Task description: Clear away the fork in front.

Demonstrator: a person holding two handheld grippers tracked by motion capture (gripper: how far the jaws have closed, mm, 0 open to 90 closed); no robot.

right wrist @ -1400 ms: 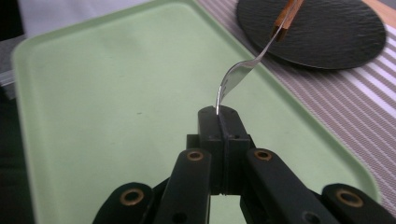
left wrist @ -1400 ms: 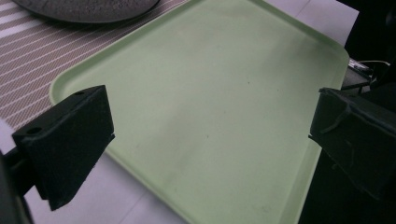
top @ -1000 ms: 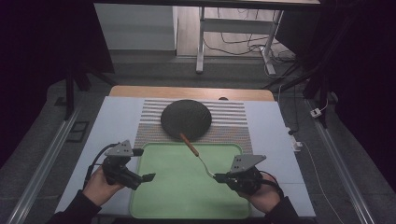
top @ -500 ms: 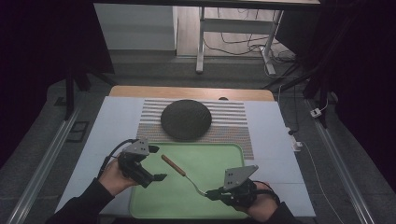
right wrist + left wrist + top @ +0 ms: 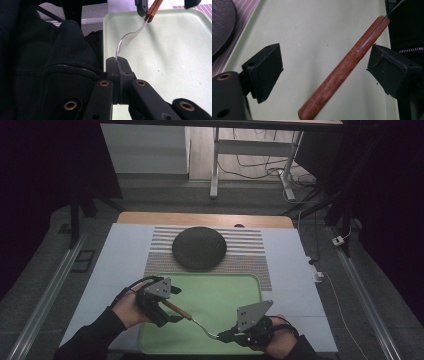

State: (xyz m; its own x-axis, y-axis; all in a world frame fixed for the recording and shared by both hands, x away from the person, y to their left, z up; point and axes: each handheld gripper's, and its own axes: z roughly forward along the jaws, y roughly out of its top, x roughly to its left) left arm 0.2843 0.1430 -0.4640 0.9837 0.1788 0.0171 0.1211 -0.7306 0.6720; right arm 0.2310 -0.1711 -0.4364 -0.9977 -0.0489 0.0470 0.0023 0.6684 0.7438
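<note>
Over a green tray (image 5: 225, 285) at the near edge of the tabletop (image 5: 120, 255): a fork (image 5: 192, 316) passed between two hand-held grippers. Right gripper (image 5: 227, 336), jaws pressed together on the fork's tines, clamped tight as seen in the right gripper view, metal neck curving up and away from the closed pads. Left gripper (image 5: 172, 305), jaws spread wide apart around the wooden handle (image 5: 342, 72), not yet closed on it; handle running diagonally through the gap, nearer the right-hand pad (image 5: 392, 72) in the left gripper view, contact with that pad impossible to tell, well apart from the other pad (image 5: 264, 71). Fork held above the tray's front-left part, slanting from the left gripper down toward the right one.

Tray's near rim just beside both hands, left hand (image 5: 127, 307) over the tray's left rim, right hand (image 5: 277, 340) at its front rim. Broad bare green surface open toward the tray's far and right sides. Beyond the far rim, a dark round plate (image 5: 199, 248) on a striped mat (image 5: 250, 250), touching or just overlapping the tray's edge. Pale tabletop bare on both flanks of the tray.
</note>
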